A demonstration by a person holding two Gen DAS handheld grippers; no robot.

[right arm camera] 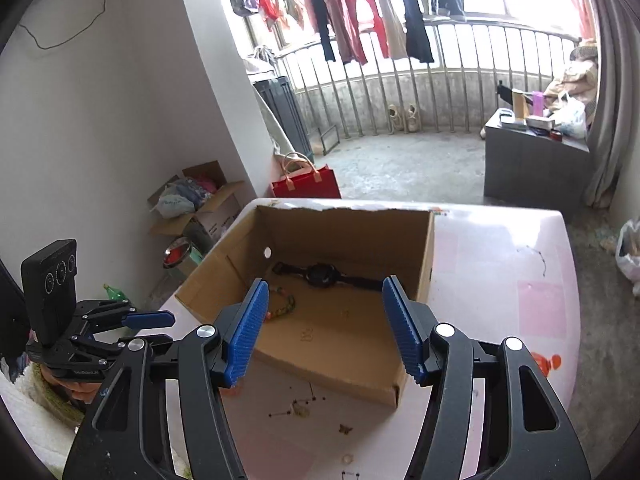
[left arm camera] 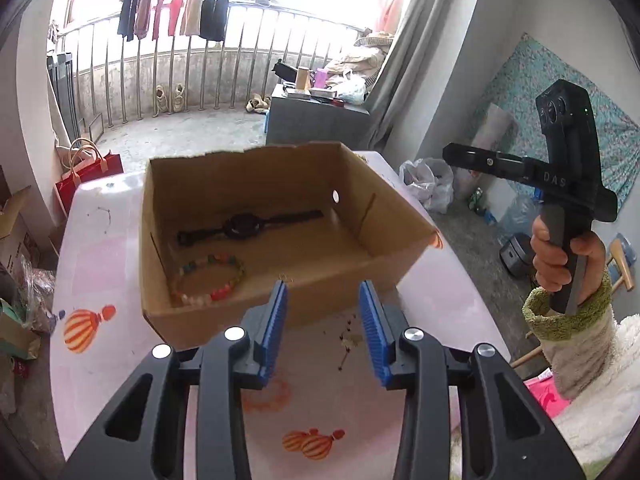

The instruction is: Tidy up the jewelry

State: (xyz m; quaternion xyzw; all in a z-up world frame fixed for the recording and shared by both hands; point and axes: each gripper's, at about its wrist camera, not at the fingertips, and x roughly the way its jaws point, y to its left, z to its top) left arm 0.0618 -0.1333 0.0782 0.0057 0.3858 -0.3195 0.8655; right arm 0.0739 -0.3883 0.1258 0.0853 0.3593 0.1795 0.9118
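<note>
An open cardboard box (left arm camera: 280, 184) (right arm camera: 340, 224) stands on a white table (left arm camera: 100, 248) (right arm camera: 500, 280). Inside it lie a black watch (left arm camera: 240, 226) (right arm camera: 324, 274) and a colourful bead bracelet (left arm camera: 208, 280) (right arm camera: 284, 306). My left gripper (left arm camera: 324, 286) hovers open over the box's near wall, nothing between its blue pads. My right gripper (right arm camera: 325, 282) is open and empty too, held above the box's near side. A thin dark chain (right arm camera: 304, 404) (left arm camera: 348, 340) lies on the table in front of the box, with a small butterfly charm (right arm camera: 343, 429) and a ring (right arm camera: 347, 458) nearby.
Another thin chain (right arm camera: 536, 256) (left arm camera: 105, 216) lies on the table beside the box. A hand in a green cuff (left arm camera: 568, 264) holds the right gripper off the table's edge. A red bag (right arm camera: 308, 184), boxes (right arm camera: 200, 204) and a grey cabinet (right arm camera: 532, 164) stand on the floor.
</note>
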